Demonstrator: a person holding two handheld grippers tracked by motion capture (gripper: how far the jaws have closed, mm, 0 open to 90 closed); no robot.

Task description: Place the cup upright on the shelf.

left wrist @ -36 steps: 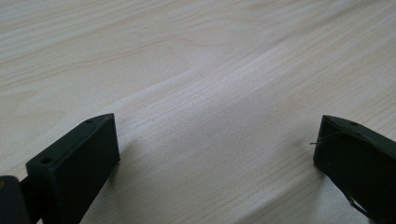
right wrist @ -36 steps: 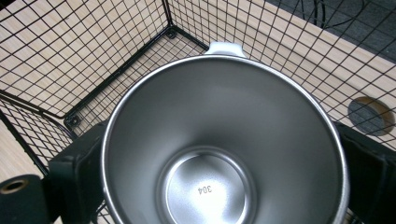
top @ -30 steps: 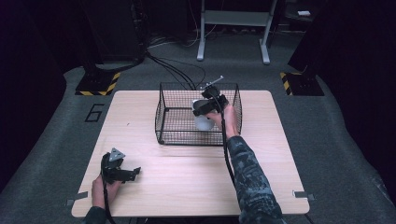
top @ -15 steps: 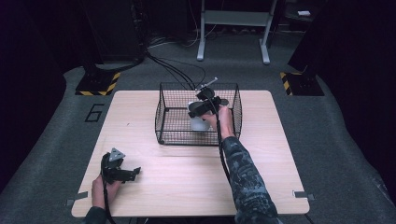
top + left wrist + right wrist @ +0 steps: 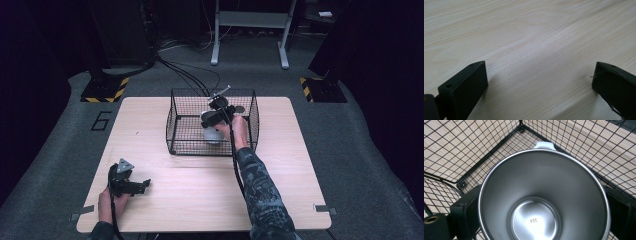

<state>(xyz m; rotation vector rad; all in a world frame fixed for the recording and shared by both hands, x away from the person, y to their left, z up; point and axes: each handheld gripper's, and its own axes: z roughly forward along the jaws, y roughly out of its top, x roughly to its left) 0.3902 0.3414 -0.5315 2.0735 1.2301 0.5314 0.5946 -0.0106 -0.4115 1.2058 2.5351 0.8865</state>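
A steel cup [image 5: 541, 195] with a white outside and a white handle tab [image 5: 544, 145] sits upright between my right gripper's [image 5: 544, 212] jaws, which press on both of its sides. In the high view the right gripper [image 5: 212, 120] holds the cup [image 5: 212, 135] inside the black wire basket [image 5: 172, 120], near its right half. The cup's inside is bare, with "304" stamped on its bottom. My left gripper [image 5: 145, 184] rests low at the table's front left, open, with only bare wood between its jaws [image 5: 541, 75].
The basket's wire walls [image 5: 486, 150] and a corner close in around the cup. The light wooden table [image 5: 200, 195] stretches wide in front of the basket. Cables [image 5: 190, 75] run on the floor behind, with a metal stand [image 5: 250, 20] farther back.
My right gripper has carried the cup slightly left and lower inside the basket. The left gripper has stayed still.
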